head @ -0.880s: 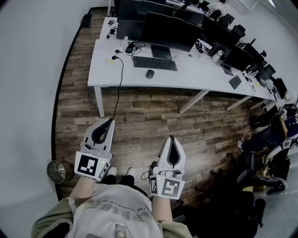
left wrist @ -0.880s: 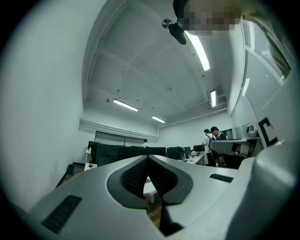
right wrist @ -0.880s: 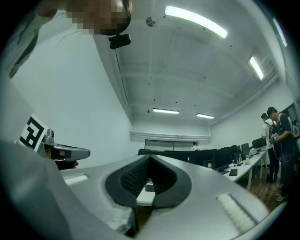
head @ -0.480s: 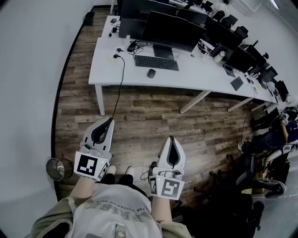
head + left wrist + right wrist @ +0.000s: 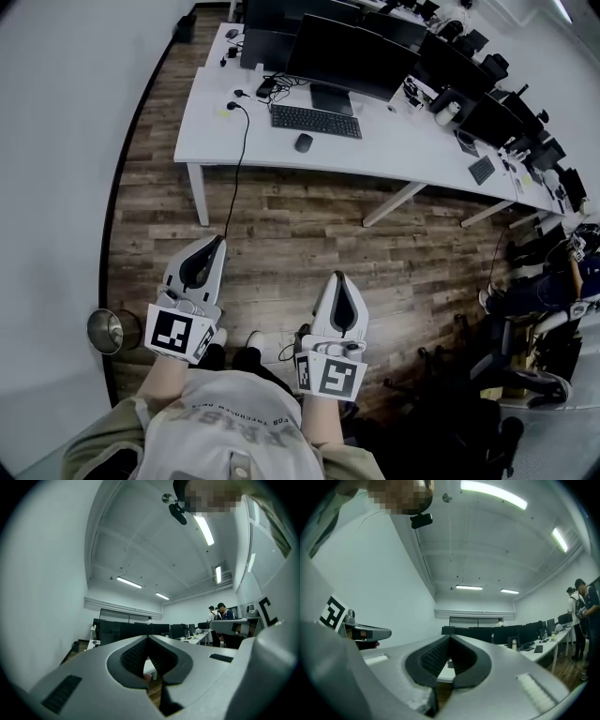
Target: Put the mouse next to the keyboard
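Observation:
A dark mouse [image 5: 303,142] lies on the white desk [image 5: 211,131], a little in front of the black keyboard [image 5: 315,121] and apart from it. Both sit below a large black monitor [image 5: 349,58]. My left gripper [image 5: 222,240] and right gripper [image 5: 339,277] hang over the wooden floor well short of the desk, both shut with nothing between the jaws. In the left gripper view the closed left gripper [image 5: 148,638] points toward the rows of desks. The right gripper [image 5: 449,637] in its own view does the same.
A black cable [image 5: 240,169] runs off the desk's front edge to the floor. A metal bin [image 5: 104,330] stands at my left. More desks with monitors stretch right [image 5: 487,122]. Office chairs [image 5: 525,375] crowd the lower right. People stand far off [image 5: 220,612].
The desk has shifted slightly in the head view as I step closer. Both grippers have dropped a little in the frame and stay shut.

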`<state>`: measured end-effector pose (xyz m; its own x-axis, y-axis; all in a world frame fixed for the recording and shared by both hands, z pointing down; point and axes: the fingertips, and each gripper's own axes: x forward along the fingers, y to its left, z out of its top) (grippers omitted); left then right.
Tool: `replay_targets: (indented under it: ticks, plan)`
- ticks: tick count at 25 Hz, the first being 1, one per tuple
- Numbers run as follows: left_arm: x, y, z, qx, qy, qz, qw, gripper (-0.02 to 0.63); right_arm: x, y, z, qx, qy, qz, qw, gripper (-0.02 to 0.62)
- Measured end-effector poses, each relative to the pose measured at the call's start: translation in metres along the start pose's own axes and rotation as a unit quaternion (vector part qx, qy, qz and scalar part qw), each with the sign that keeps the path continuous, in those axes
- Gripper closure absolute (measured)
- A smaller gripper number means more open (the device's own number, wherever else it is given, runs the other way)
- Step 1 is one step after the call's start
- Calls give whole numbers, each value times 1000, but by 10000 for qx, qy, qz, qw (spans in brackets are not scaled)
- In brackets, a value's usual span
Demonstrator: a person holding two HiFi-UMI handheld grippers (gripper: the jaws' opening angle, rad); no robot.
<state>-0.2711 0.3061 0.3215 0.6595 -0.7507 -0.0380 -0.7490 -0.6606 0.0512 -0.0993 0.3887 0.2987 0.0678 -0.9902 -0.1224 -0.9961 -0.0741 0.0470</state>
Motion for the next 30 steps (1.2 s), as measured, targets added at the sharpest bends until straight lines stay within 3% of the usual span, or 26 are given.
replay_targets:
  ticks: [4,8,10,11,12,13,15,16,20,30]
  plan:
    - [9,-9,-1,15,47,88,9999,595,3,-19,-1,225,-70,59,9997,595]
    - [21,-14,-3,24,87,222,9997,595,7,-48,-6,893,-146,249,9956,589]
    - [27,-16,-1,-53,45,234,9997,591,10,-59,-8,1092,-131,447,9929,530]
    - [30,-18,0,-129,25,210,9997,564,11,-64,-8,1152,-119,544,9918,453]
    - [32,-21,0,-199,17,183,9996,481,11,-69,-9,1194,-104,626,9908,346]
    - [34,-25,0,-237,20,157,9996,412,10,-74,-10,1220,-95,681,9901,291]
    - [37,-33,1,-208,38,104,9997,335,9,-84,-12,1222,-104,729,9898,287]
    - [39,-37,1,-180,52,88,9998,301,9,-88,-12,1214,-111,743,9898,248]
    - [44,-44,-4,-150,180,80,9997,233,10,-100,-16,1252,-110,765,9891,239]
    - [56,-30,-35,-104,632,252,9976,221,35,-96,-43,1317,186,827,9877,241]
